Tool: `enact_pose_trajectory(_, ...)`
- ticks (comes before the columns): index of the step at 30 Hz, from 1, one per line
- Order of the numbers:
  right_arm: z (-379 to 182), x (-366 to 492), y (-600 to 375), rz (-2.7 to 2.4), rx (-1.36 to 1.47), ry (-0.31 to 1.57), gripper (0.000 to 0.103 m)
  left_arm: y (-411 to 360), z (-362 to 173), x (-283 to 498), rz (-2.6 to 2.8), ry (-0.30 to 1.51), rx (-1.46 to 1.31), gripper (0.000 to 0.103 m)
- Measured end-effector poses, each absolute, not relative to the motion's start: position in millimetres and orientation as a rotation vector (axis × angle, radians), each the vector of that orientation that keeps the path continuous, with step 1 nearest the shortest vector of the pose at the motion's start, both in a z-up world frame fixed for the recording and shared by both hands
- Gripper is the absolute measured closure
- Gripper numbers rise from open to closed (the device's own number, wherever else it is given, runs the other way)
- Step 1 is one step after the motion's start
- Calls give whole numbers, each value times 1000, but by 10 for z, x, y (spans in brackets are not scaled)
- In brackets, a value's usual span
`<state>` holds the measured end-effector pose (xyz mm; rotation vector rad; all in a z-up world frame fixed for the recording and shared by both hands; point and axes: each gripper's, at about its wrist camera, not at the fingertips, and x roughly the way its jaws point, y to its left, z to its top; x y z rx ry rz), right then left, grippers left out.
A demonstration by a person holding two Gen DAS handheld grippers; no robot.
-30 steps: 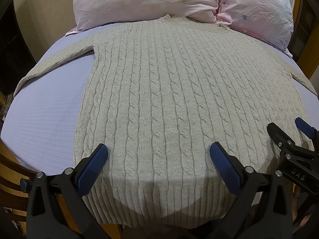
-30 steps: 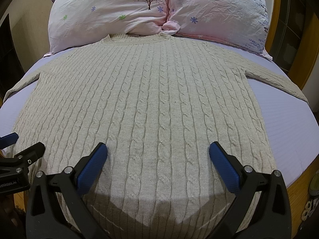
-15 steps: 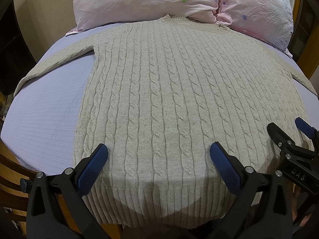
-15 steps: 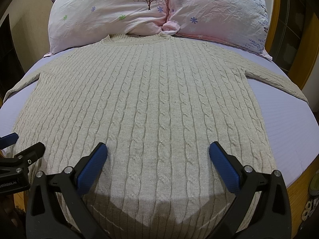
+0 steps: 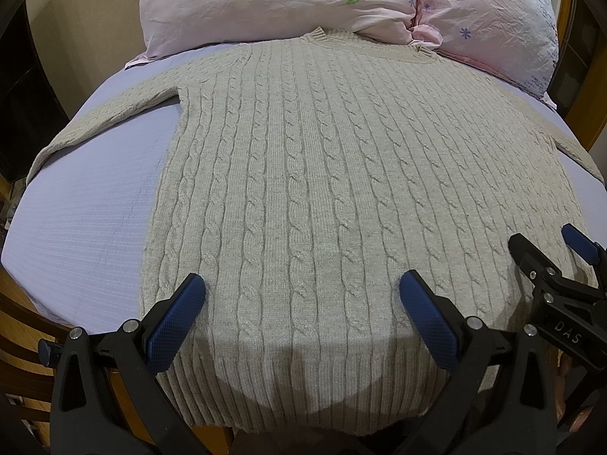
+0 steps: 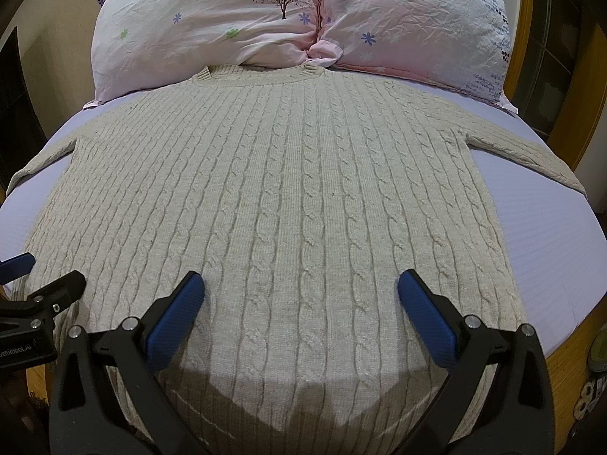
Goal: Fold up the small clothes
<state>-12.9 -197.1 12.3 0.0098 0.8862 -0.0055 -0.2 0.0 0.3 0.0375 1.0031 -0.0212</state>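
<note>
A beige cable-knit sweater (image 5: 322,189) lies flat and face up on the bed, collar toward the pillows, both sleeves spread out to the sides. It also fills the right wrist view (image 6: 296,208). My left gripper (image 5: 301,292) is open and empty, hovering over the sweater's hem on the left half. My right gripper (image 6: 299,288) is open and empty over the hem on the right half. The right gripper also shows at the right edge of the left wrist view (image 5: 550,261). The left gripper shows at the left edge of the right wrist view (image 6: 41,288).
The sweater rests on a lavender bed sheet (image 5: 87,220). Two pink flowered pillows (image 6: 212,19) (image 6: 417,22) lie at the head of the bed, touching the collar. A wooden bed frame (image 6: 569,360) edges the mattress, with shoes on the floor at the right.
</note>
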Motion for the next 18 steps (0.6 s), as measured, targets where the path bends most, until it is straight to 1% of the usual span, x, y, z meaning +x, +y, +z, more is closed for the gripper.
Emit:
enact_pose_trajectory(10,189,-77,-1890,-5,10,879,2,-1,2,-3,-22,1003,40,1)
enact_pose_trajectory(16,237,-79,-2006,123,-15,784,2,-6,-17,-38,-24,961,45,1)
enact_pose_trajectory(18,341,-58,-2249,159,71,771,2,0,18,-30,-27,946,49,1)
